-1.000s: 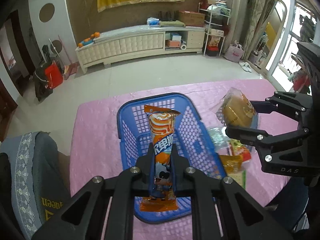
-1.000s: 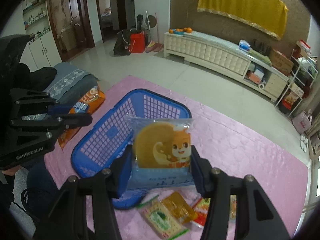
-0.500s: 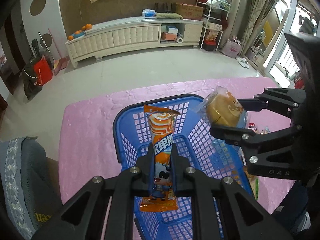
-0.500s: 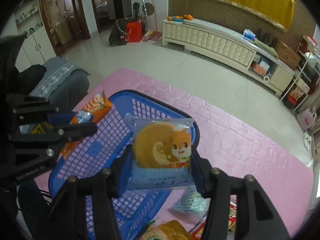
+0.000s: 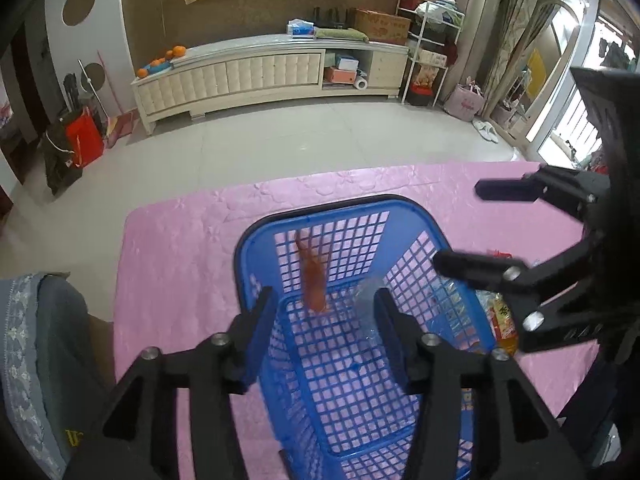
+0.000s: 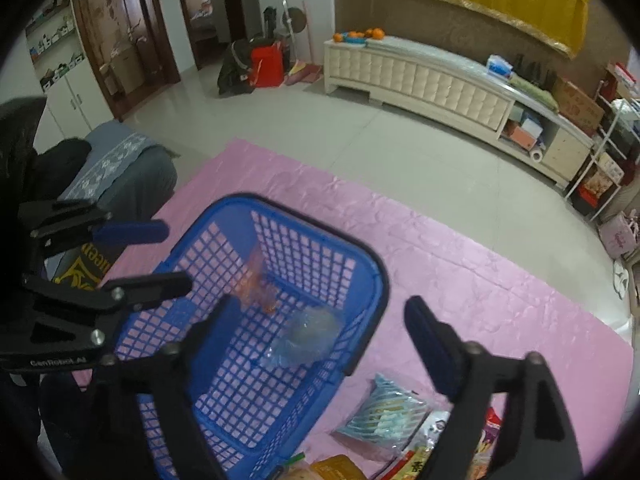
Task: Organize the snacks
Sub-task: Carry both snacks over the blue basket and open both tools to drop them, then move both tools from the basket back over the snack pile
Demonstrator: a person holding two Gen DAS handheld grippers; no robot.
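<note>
Orange snack packet [image 5: 314,280], a motion-blurred streak inside blue mesh basket [image 5: 404,212]

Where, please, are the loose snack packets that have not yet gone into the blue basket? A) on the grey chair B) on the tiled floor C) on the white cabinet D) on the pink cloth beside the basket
D: in the right wrist view the loose snack packets lie on the pink cloth just beside the blue basket, near the bottom of the picture.
</note>
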